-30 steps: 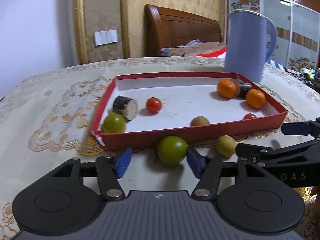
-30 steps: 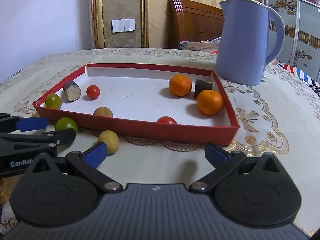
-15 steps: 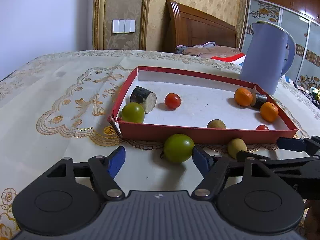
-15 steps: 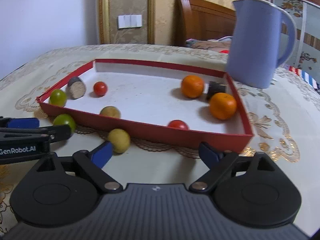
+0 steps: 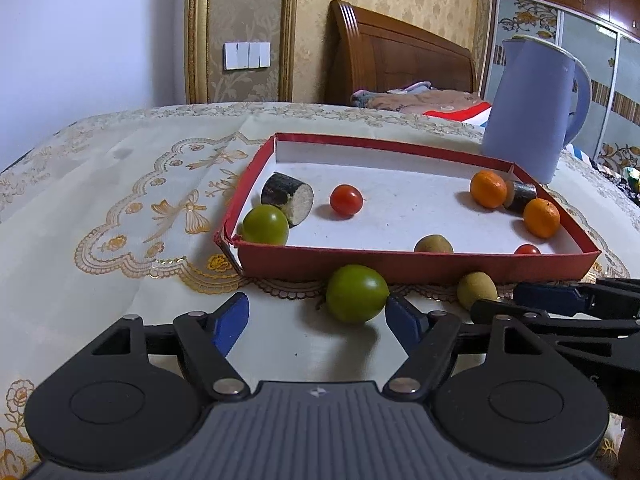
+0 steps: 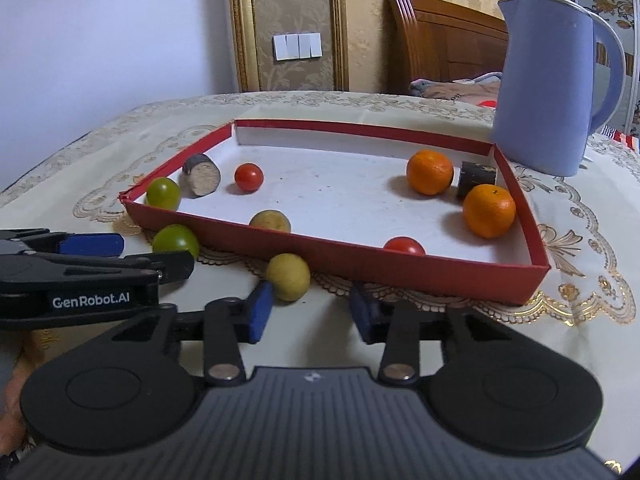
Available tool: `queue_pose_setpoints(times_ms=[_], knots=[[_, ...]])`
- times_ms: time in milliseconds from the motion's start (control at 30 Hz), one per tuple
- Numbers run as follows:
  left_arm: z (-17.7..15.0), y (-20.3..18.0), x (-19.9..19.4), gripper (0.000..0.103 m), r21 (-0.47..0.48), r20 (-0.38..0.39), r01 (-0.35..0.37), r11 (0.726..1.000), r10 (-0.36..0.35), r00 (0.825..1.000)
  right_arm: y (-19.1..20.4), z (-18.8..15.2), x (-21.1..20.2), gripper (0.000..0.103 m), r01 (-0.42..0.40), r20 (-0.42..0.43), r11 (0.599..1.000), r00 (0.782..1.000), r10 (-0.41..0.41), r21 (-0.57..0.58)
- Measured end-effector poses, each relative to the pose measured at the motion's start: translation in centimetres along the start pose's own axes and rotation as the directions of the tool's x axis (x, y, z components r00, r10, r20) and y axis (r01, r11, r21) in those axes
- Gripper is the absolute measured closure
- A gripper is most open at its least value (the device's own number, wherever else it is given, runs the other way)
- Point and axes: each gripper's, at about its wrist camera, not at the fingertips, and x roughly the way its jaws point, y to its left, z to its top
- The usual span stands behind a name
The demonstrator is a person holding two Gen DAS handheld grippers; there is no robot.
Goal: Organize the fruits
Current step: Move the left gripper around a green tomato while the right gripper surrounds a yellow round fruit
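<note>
Now, taking the left side first, the left tool (image 5: 316,318) has crept up on the green fruit (image 5: 357,293) lying on the surface (image 5: 120,240) just outside the red tray (image 5: 420,266); a second ago the fruit sat well ahead of the pads, and now it lies between them, off toward the right pad, the tool spread wide and gripping nothing. To its right the right tool (image 6: 310,308) has narrowed its gap noticeably but remains parted, with the yellow fruit (image 6: 288,277) just ahead of its left pad and not yet between the two. I judge both tools are lining up to pinch these two stray fruits, the last ones outside the tray.

The left view shows the green fruit's place between the pads; the right view hides part of that fruit behind the left tool's finger. The right view, in turn, shows the yellow fruit resting close against the tray wall, and the whole of the red tomato (image 6: 404,246) behind that wall, which the left view shows only as a sliver.
</note>
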Motion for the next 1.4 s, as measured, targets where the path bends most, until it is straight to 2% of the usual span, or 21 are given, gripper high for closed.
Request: queue_pose_setpoints(times_ms=[167, 367, 467, 500, 533, 667, 800, 900, 1000, 1133, 1267, 1333, 1400], knots=[[0.0, -0.5, -0.1, 0.027, 0.026, 0.013, -0.014, 1.000, 0.014, 1.000, -0.3, 0.1, 0.1, 0.065, -0.003, -0.007, 1.000, 1.000, 0.003, 0.022], [0.1, -0.1, 0.0, 0.028, 0.006, 0.003, -0.008, 1.000, 0.008, 1.000, 0.3, 0.3, 0.7, 0.064, -0.013, -0.019, 1.000, 1.000, 0.013, -0.008], [0.0, -0.2, 0.2, 0.028, 0.015, -0.006, -0.003, 1.000, 0.003, 1.000, 0.3, 0.2, 0.4, 0.075, -0.034, -0.012, 0.999, 0.999, 0.033, -0.006], [0.0, -0.3, 0.2, 0.028, 0.019, -0.008, -0.002, 1.000, 0.002, 1.000, 0.4, 0.1, 0.2, 0.084, -0.041, -0.010, 0.999, 0.999, 0.041, -0.011], [0.0, -0.4, 0.2, 0.028, 0.021, -0.005, -0.004, 1.000, 0.004, 1.000, 0.6, 0.0, 0.0, 0.087, -0.036, -0.005, 0.999, 0.999, 0.035, -0.021], [0.0, -0.3, 0.1, 0.028, 0.014, 0.003, -0.003, 1.000, 0.003, 1.000, 0.3, -0.3, -0.8, 0.089, -0.021, 0.023, 1.000, 1.000, 0.021, 0.000], [0.0, -0.2, 0.1, 0.028, 0.009, 0.002, -0.002, 1.000, 0.002, 1.000, -0.2, -0.7, -1.8, 0.091, 0.051, 0.053, 0.999, 0.997, -0.051, 0.017], [0.0, -0.5, 0.1, 0.028, 0.022, 0.003, -0.009, 1.000, 0.009, 1.000, -0.9, -0.6, -1.3, 0.091, 0.054, 0.019, 0.997, 0.998, -0.055, 0.048], [0.0, -0.4, 0.2, 0.028, 0.019, -0.001, -0.008, 1.000, 0.008, 1.000, -1.3, -0.5, -0.9, 0.086, 0.027, -0.008, 0.997, 1.000, -0.026, 0.070], [0.0, -0.3, 0.2, 0.028, 0.018, -0.001, -0.008, 1.000, 0.008, 1.000, -1.0, -0.4, -1.0, 0.068, 0.029, -0.007, 0.998, 1.000, -0.028, 0.055], [0.0, -0.2, 0.1, 0.028, 0.011, 0.002, -0.008, 1.000, 0.008, 1.000, -1.1, -0.3, -1.5, 0.066, 0.015, 0.016, 0.998, 1.000, -0.016, 0.067], [0.0, -0.1, 0.0, 0.027, 0.008, 0.006, -0.013, 1.000, 0.013, 1.000, -1.0, -0.1, -1.4, 0.053, 0.009, 0.013, 0.997, 1.000, -0.010, 0.077], [0.0, -0.1, 0.1, 0.026, 0.007, 0.004, -0.016, 1.000, 0.016, 1.000, -0.8, 0.1, -1.2, 0.049, 0.011, 0.012, 0.997, 1.000, -0.012, 0.076]])
